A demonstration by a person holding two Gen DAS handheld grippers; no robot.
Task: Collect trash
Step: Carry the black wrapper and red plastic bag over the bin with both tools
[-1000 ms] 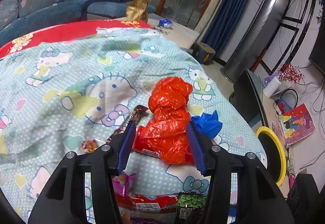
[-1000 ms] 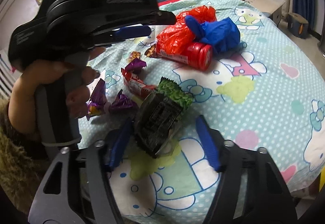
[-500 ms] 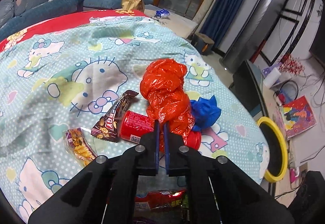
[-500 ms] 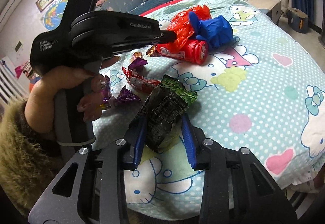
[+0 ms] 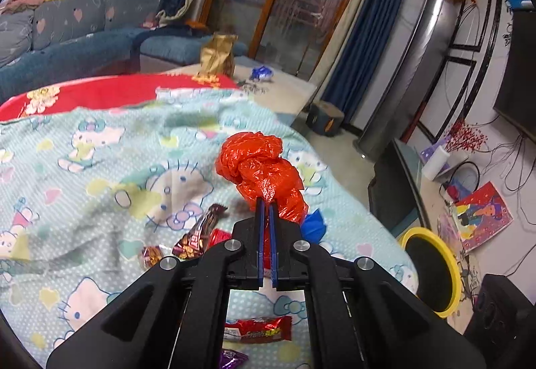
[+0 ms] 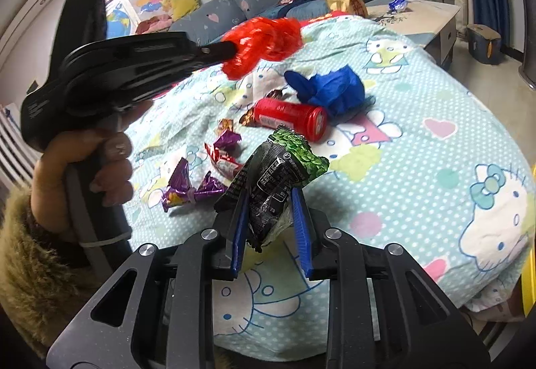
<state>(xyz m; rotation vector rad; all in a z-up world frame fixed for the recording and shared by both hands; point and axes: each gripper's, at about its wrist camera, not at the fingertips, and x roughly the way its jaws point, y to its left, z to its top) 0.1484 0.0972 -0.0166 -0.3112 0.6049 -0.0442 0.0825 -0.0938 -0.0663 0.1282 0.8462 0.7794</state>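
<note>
— Left gripper (image 5: 266,205)?
— Pressed almost together, pinching a fold of the red plastic bag (image 5: 258,164). Thin, shiny, crinkled film, bunched into a knotted lump.
— And the direction of the lump?
— Long axis going away from the fingertips, forward and a little to the left. Held in the air above the bed cover (image 5: 100,168), over its right half. Blurred in the right wrist view.
— Right gripper (image 6: 269,195)?
— Closed on the green-and-black snack wrapper (image 6: 281,168), blue pads against both of its sides. Glossy creased foil, a flat pouch shape with a zigzag top edge.
— Pointing where?
— Standing nearly upright between the fingers, long axis up and slightly to the right, green end on top, lower end down in the gap. Near the front edge of the cover.
— On the cover itself?
— Soft dotted cloth with cartoon cats. Lying there: a red canister (image 6: 288,114), a smooth cylinder on its side, cap toward the right edge. Just beside the cap, a crumpled blue bag (image 6: 331,89). More to the left edge, twisted purple foil wrappers (image 6: 191,188) and a red wrapper (image 6: 224,161). Beyond the right edge, on the floor, a round bin (image 5: 445,268) with a yellow rim.
</note>
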